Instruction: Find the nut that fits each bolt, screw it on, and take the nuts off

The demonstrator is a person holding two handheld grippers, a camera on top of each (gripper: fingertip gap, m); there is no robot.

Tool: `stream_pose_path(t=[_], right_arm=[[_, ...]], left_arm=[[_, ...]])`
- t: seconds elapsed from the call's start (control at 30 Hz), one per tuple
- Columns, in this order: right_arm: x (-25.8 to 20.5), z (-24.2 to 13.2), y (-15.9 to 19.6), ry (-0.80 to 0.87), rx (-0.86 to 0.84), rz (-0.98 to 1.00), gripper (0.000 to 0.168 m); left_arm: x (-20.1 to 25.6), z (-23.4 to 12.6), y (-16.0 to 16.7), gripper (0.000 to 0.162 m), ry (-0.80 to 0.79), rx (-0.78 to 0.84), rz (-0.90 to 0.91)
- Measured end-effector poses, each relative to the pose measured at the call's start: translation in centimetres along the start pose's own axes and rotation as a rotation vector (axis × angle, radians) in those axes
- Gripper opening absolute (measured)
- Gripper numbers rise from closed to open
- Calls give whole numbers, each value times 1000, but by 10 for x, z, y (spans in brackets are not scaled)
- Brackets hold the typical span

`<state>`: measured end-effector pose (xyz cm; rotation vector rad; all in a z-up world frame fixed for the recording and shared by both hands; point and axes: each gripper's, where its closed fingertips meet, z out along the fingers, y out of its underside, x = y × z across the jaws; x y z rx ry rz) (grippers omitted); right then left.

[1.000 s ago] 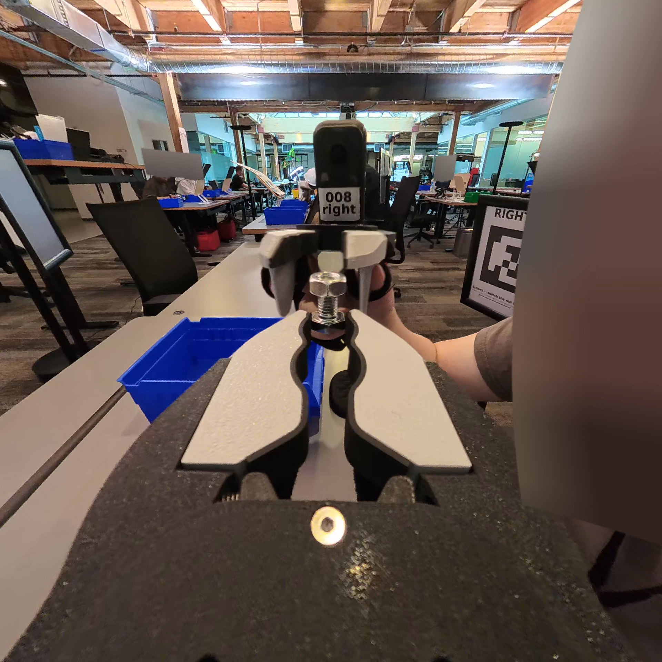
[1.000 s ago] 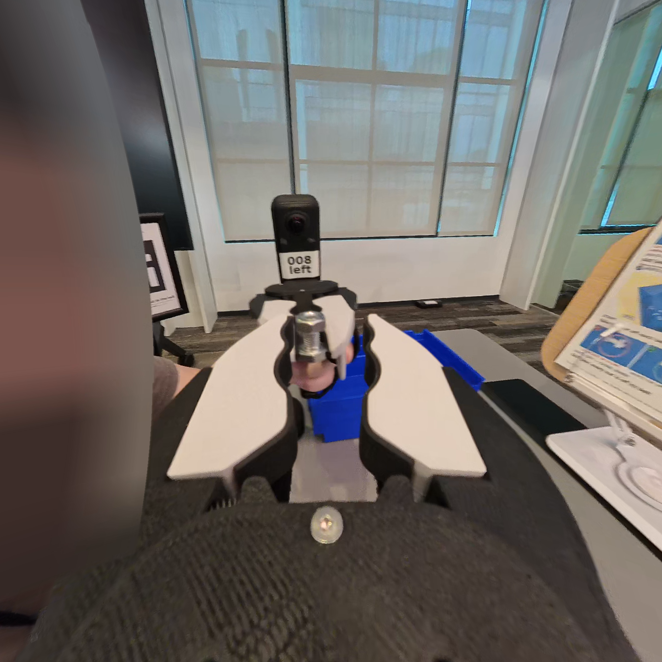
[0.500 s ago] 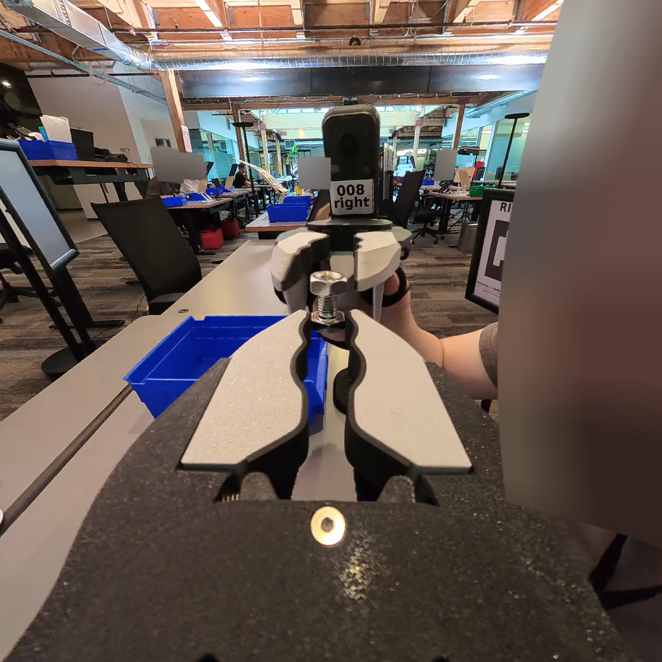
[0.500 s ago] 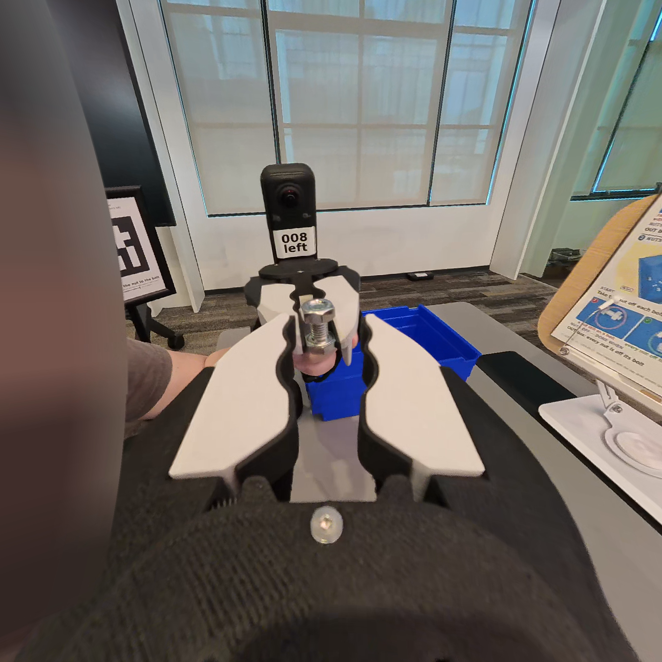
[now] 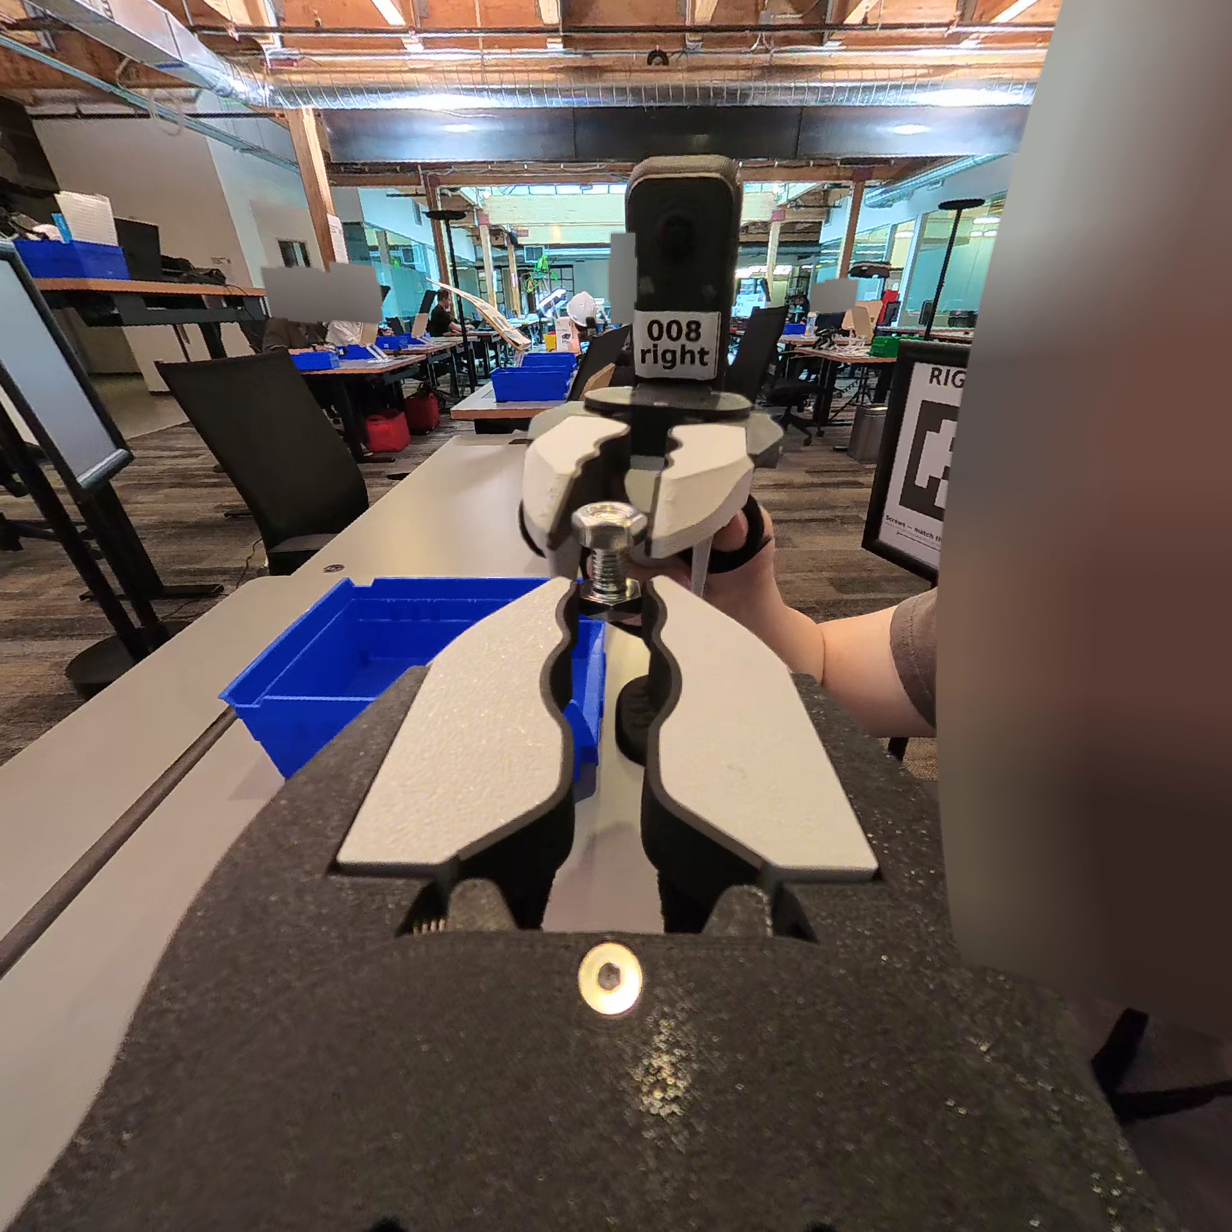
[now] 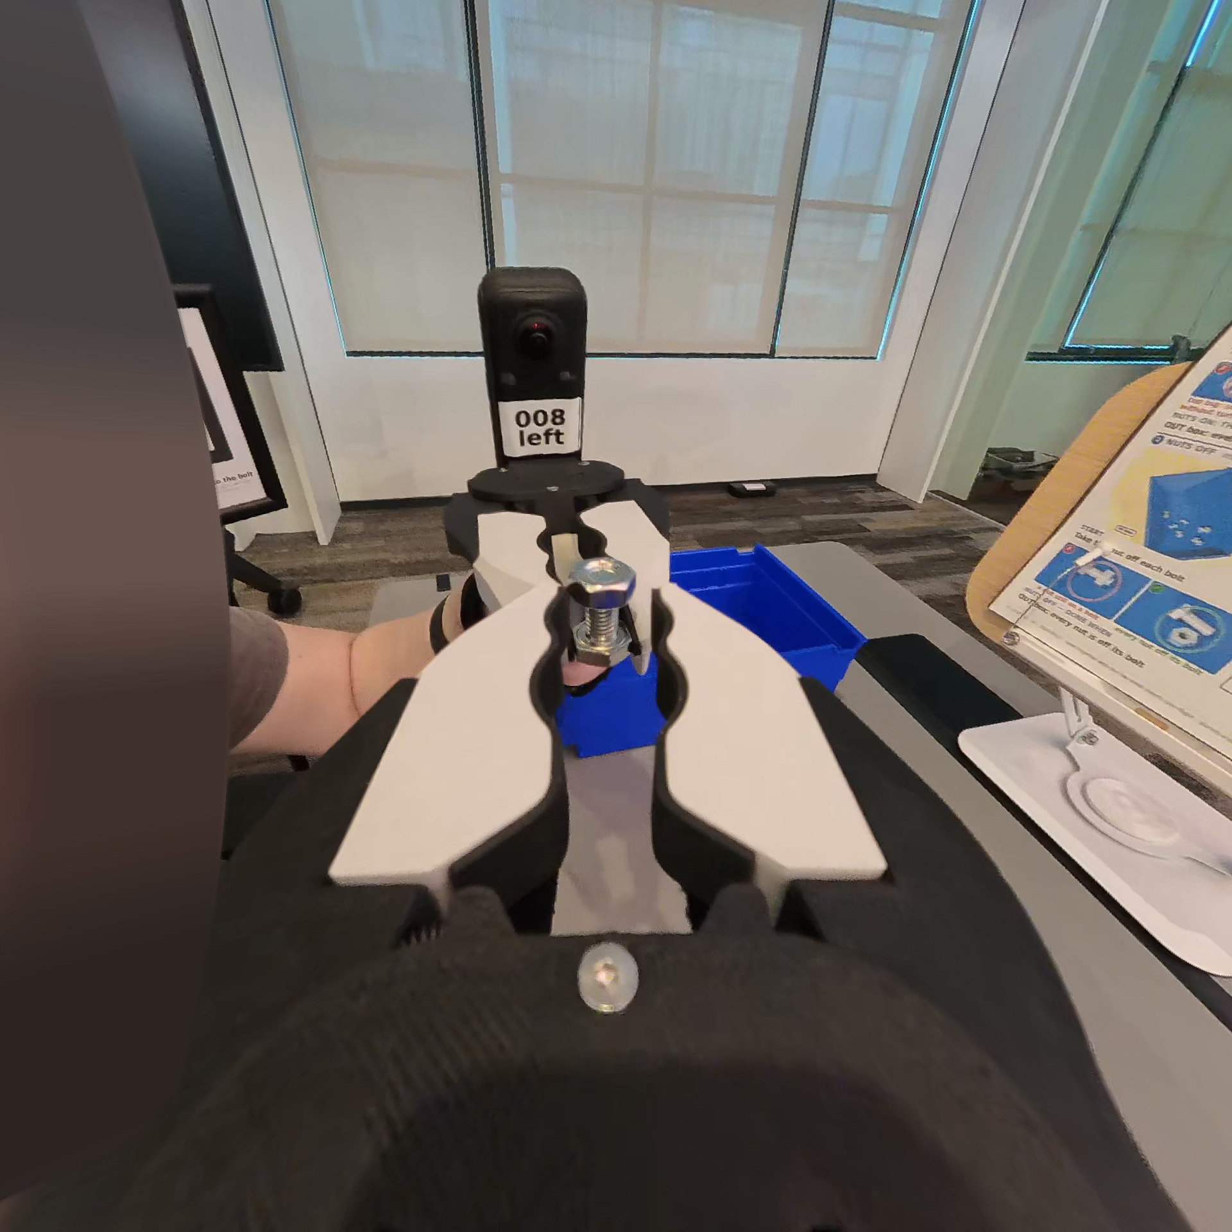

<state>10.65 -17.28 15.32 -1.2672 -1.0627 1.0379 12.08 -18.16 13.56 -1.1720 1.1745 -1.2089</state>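
Left claw: closed on the nut, low on the thread.
Right claw: fingers narrowed around the bolt; actual contact unclear.
Bolt: upright, head up, held in the air between both facing claws.
Blue bin: on the grey surface, below and behind.

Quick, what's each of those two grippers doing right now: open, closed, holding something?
Left gripper: closed on the nut at the lower end of the bolt.
Right gripper: closed on the bolt's hex head, bolt upright.
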Motion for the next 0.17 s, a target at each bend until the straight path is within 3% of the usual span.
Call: stream_pose_path(t=[0.17], right_arm=[[6,-7,-4,9,16,19,17]], left_arm=[[-2,-4,-3,17,-4,13,-9]])
